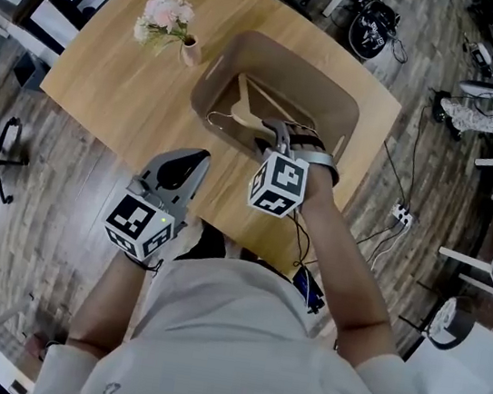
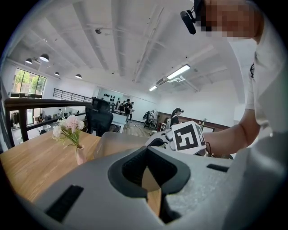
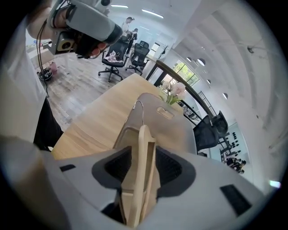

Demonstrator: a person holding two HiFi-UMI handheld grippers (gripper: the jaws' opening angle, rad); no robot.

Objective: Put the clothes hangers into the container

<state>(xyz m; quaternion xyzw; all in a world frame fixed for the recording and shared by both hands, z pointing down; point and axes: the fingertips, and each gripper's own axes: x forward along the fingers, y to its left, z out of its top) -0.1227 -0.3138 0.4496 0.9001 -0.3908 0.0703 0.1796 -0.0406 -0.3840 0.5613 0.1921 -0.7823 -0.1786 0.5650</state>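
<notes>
Here, the right gripper, jaws wide apart, straddles a wooden clothes hanger lying in the container; the left gripper is closed on nothing.

Head view overhead; gripper views low, close; container shared

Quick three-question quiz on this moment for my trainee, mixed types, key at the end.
1. True or false: a wooden hanger is in the container.
2. What stands between the right gripper's open jaws? A) nothing B) the hanger C) the container's rim
3. Which gripper has shut jaws with nothing in them?
Key: 1 true; 2 B; 3 the left gripper.
</notes>
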